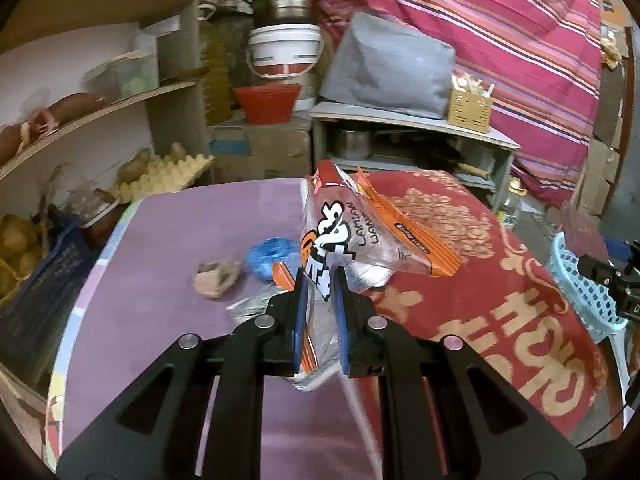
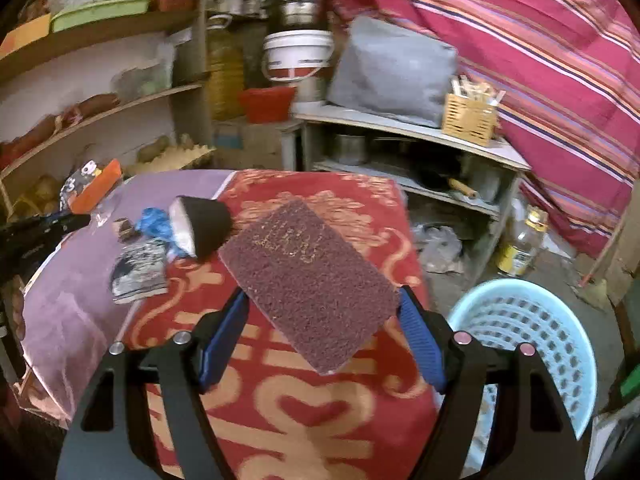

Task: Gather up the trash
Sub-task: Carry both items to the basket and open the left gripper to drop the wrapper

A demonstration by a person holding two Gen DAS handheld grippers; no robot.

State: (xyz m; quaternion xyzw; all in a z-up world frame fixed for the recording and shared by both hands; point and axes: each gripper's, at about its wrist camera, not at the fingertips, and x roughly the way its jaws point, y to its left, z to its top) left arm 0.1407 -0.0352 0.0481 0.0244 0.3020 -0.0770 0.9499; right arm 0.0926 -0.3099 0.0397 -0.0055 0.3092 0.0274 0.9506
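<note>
The left gripper [image 1: 319, 280] has its blue pads nearly together, pinched on a crinkled orange-and-silver noodle wrapper [image 1: 352, 236] that stands up and fans out to the right beyond the fingertips, lifted clear of the table [image 1: 168, 312]. Ahead and to the left of these fingertips, a crumpled blue plastic bag [image 1: 266, 258] lies on the purple cloth [image 1: 160, 240], and a small brownish scrap [image 1: 214, 278] sits just left of the bag. To the right of the wrapper the table is covered by a red cloth with gold lettering [image 1: 500, 320], and at the far right edge a light blue plastic basket [image 1: 580, 284] shows beside the tip of the other tool.

The right gripper [image 2: 323, 302] stands wide, its blue pads pressing on the two side edges of a dark maroon scouring pad [image 2: 308, 276], which is carried flat and tilted above the red cloth [image 2: 280, 408]. Forward and left of this pad lie a black cone-shaped piece with a white inside [image 2: 202, 226], the blue bag [image 2: 154, 222] touching it, and a flattened silver-and-black wrapper [image 2: 138, 272] nearer the left finger. The light blue basket [image 2: 540, 344] sits low to the right of the right finger, off the table's edge, on the floor side. The left tool's wrapper [image 2: 92, 188] appears far left.
</note>
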